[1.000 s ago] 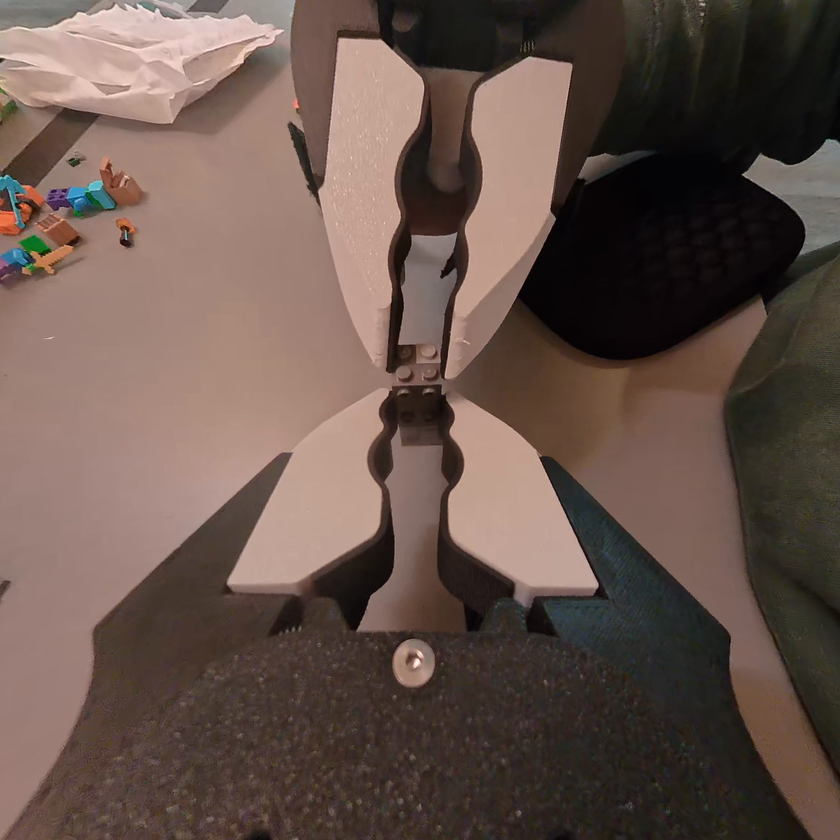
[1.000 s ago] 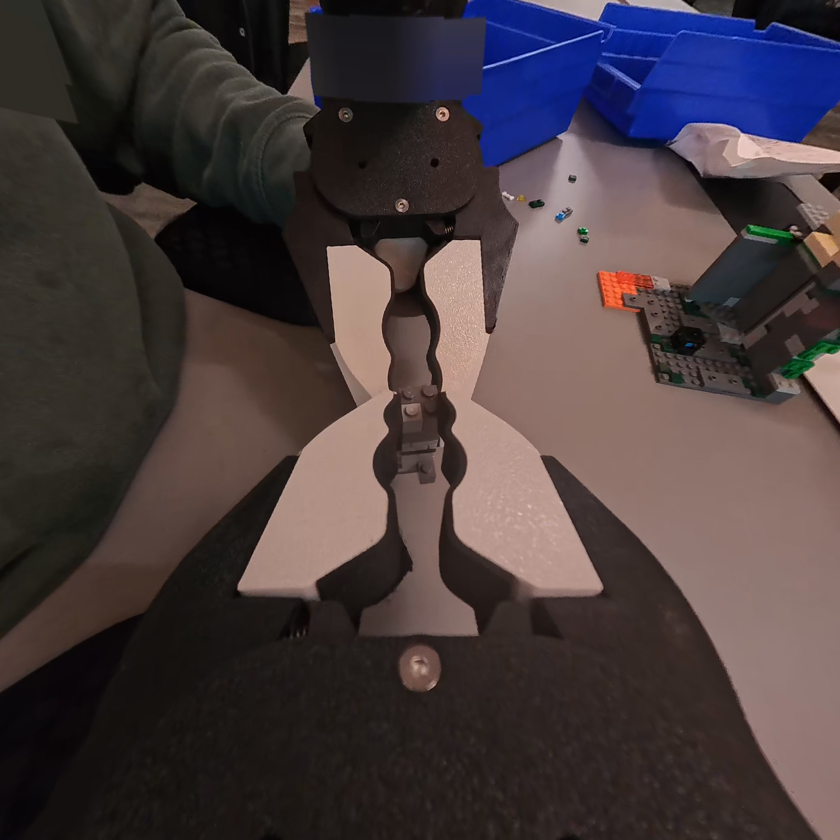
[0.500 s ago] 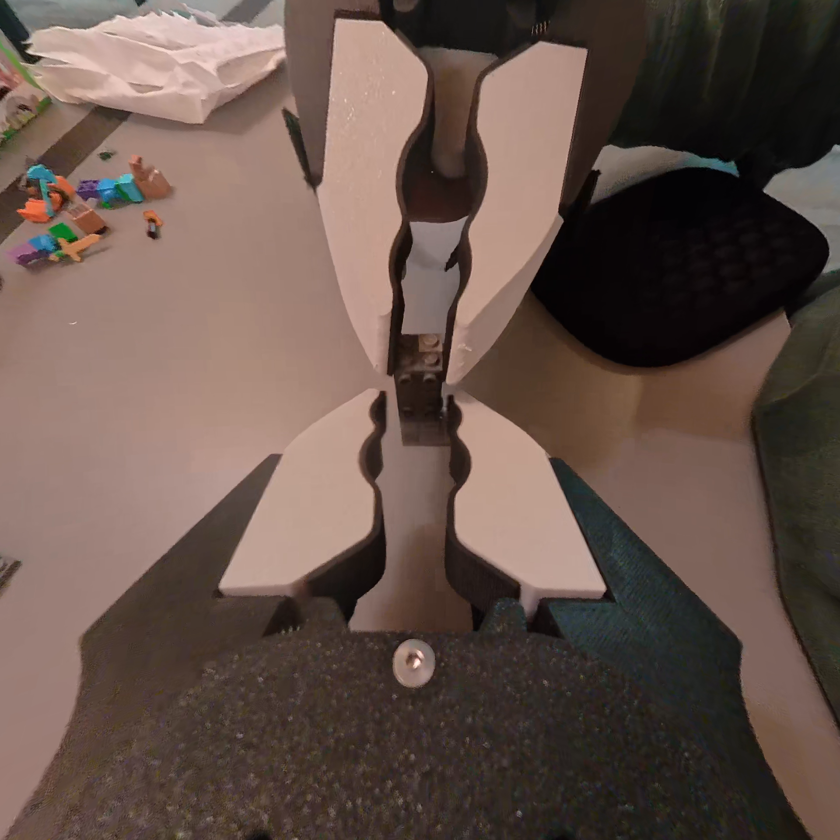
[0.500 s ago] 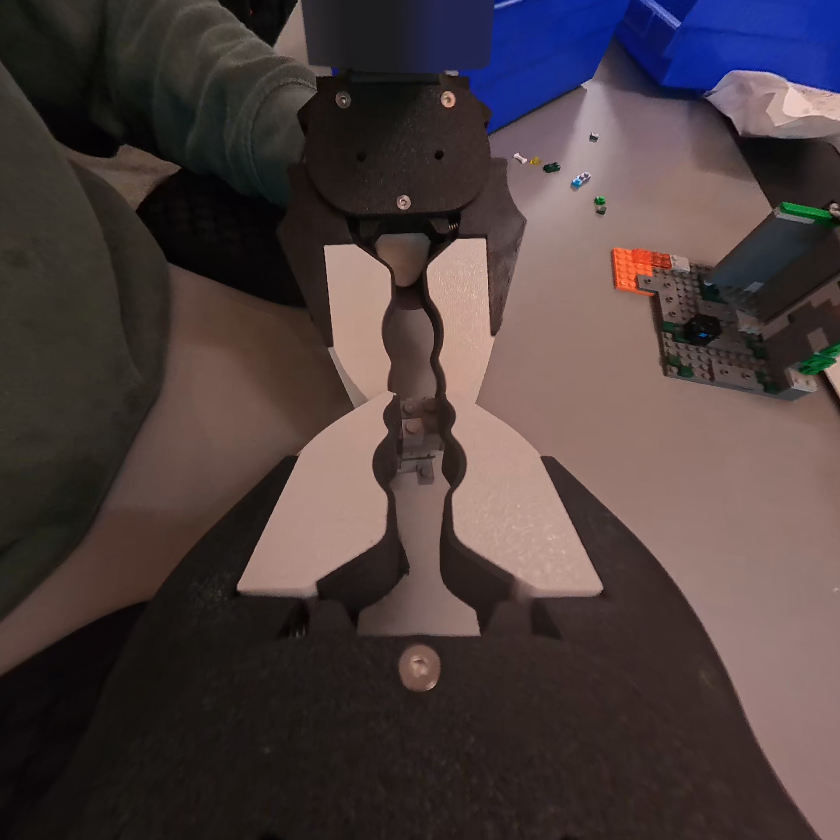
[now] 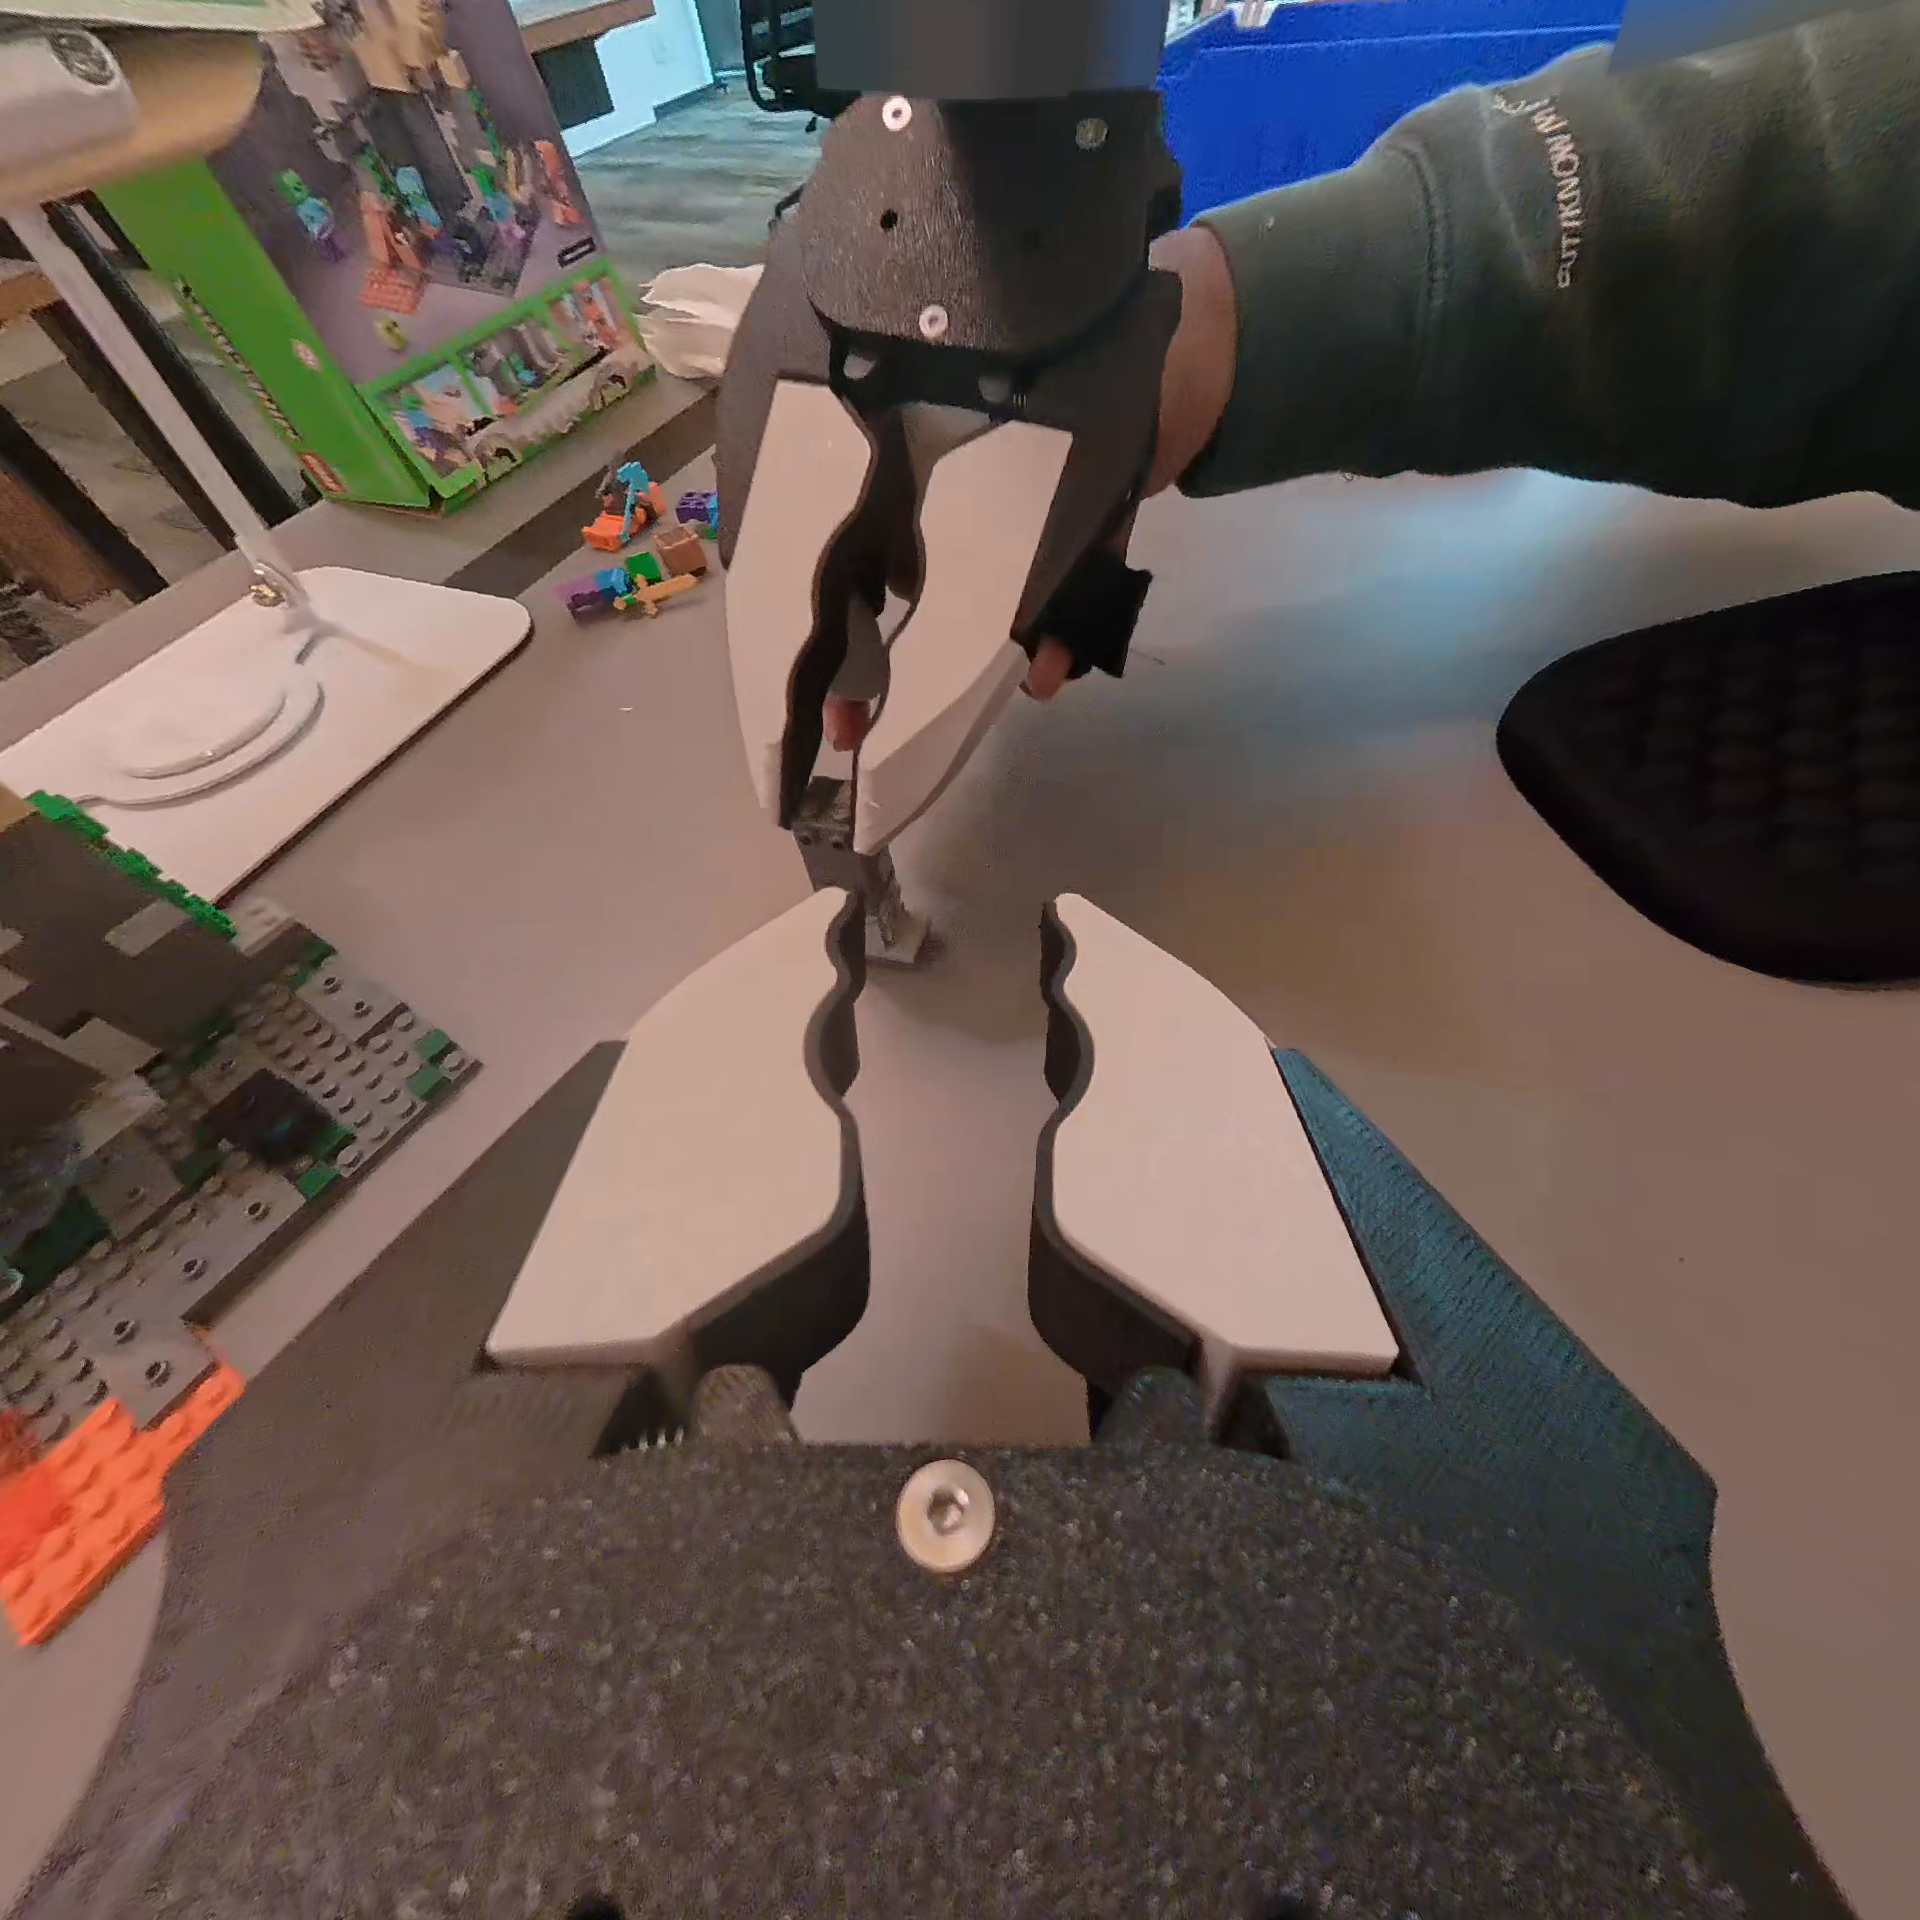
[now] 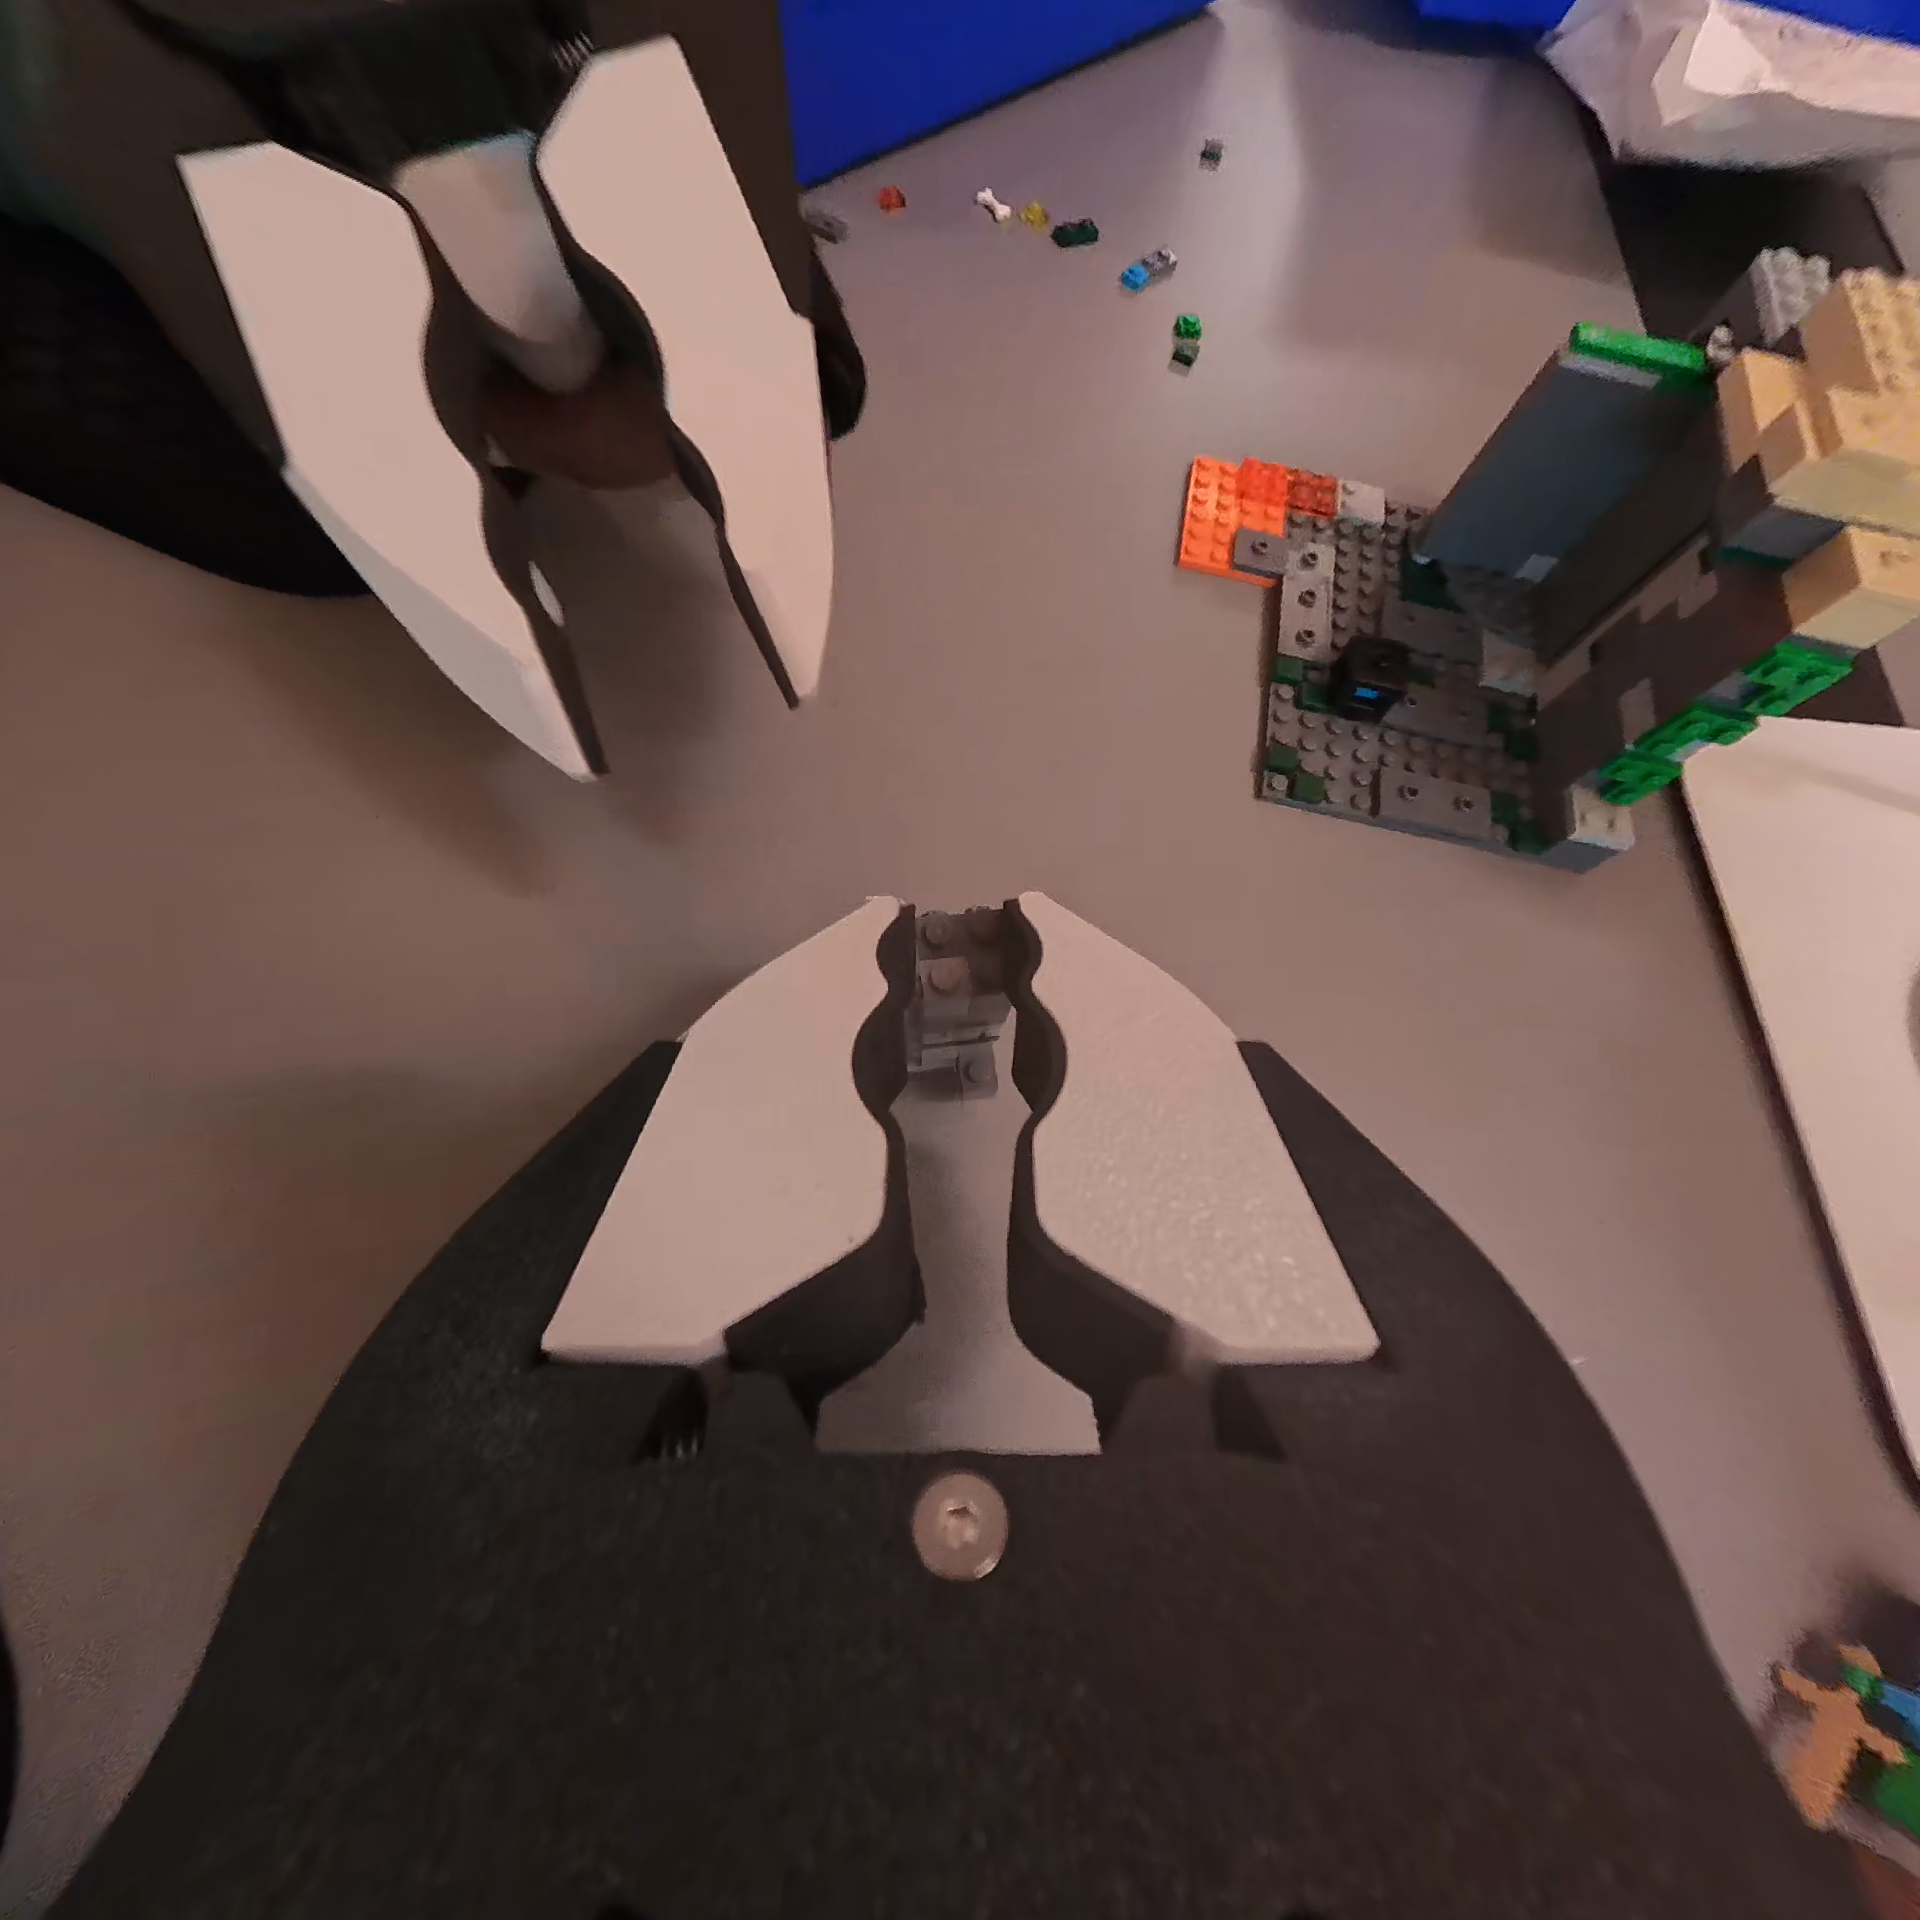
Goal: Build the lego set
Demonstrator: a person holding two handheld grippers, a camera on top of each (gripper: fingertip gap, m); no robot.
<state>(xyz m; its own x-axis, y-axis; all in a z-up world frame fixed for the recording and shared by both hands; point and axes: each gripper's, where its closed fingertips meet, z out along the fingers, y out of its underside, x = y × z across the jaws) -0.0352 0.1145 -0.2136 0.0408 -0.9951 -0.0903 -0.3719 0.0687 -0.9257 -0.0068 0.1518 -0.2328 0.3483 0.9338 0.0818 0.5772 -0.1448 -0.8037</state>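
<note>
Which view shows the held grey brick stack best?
Right wrist view: the grey stack sits close between the right tongs, studs visible. Left wrist view shows it farther off, side-on, partly hidden by those tongs.

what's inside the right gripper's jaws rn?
A small grey brick assembly, studs showing, pinched near the right gripper tips. Its sides are covered by the fingers.

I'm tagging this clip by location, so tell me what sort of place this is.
Probably an office or lab workbench used for toy brick building, not a home. A grey table holds a half-built brick model, the set's box stands at its far edge, blue storage bins sit behind, and an office chair is alongside.
</note>
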